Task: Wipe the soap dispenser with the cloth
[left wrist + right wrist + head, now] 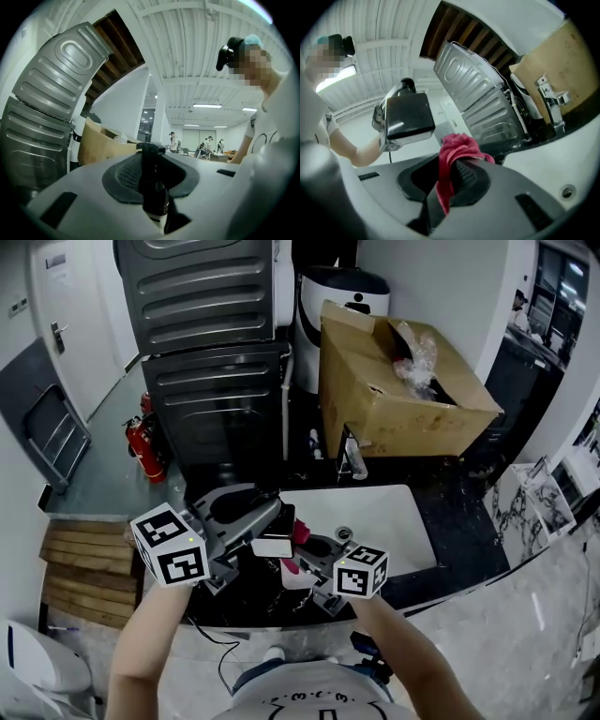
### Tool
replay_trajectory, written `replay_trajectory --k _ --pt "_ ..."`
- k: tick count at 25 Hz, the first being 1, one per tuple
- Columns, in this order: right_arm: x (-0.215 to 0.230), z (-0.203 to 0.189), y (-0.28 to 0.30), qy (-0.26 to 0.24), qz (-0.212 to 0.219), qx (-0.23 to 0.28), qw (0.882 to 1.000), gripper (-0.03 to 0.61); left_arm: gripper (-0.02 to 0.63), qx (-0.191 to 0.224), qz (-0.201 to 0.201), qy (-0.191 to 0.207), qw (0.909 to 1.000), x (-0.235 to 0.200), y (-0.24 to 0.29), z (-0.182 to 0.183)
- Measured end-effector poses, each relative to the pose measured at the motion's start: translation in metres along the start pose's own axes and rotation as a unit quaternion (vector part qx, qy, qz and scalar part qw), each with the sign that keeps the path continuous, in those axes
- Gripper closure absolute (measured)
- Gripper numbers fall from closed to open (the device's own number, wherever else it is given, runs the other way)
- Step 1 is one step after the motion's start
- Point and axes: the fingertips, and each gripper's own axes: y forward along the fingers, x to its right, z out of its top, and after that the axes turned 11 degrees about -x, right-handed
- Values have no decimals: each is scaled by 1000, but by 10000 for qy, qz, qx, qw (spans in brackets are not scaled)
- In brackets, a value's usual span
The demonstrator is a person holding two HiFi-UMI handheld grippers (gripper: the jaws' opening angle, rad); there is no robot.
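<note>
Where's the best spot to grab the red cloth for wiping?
Pinch a bunched fold from the side, as the right gripper does: the red cloth is soft and floppy, so a wad pokes past the jaw tips for rubbing while the loose tail hangs below.

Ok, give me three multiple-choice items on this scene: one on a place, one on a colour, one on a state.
1. Where does the cardboard box stand?
A. beyond the sink
B. inside it
C. left of it

2. What colour is the cloth?
A. blue
B. red
C. white

3. The right gripper is:
A. open and empty
B. shut with nothing in it
C. shut on the cloth

Answers:
1 A: the head view shows the box past the basin.
2 B: it is red in both views.
3 C: the cloth is pinched between its jaws.
</note>
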Motion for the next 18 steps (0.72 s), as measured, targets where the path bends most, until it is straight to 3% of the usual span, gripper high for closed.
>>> replay_trajectory --k 4,10,15,18 --pt "-13 21 -9 -183 301 377 9987 522 520 -2 -8 -111 9999 -1 0 -4" --pt "-22 14 -5 -578 261 61 9980 522 518 139 219 -244 9994 -13 2 -2" --pt "-51 3 -5 -890 674 -106 9937 522 520 153 680 64 9976 -26 5 -5" --pt "-63 -2 -8 -1089 787 -173 9908 522 520 225 811 42 9964 -35 4 -8"
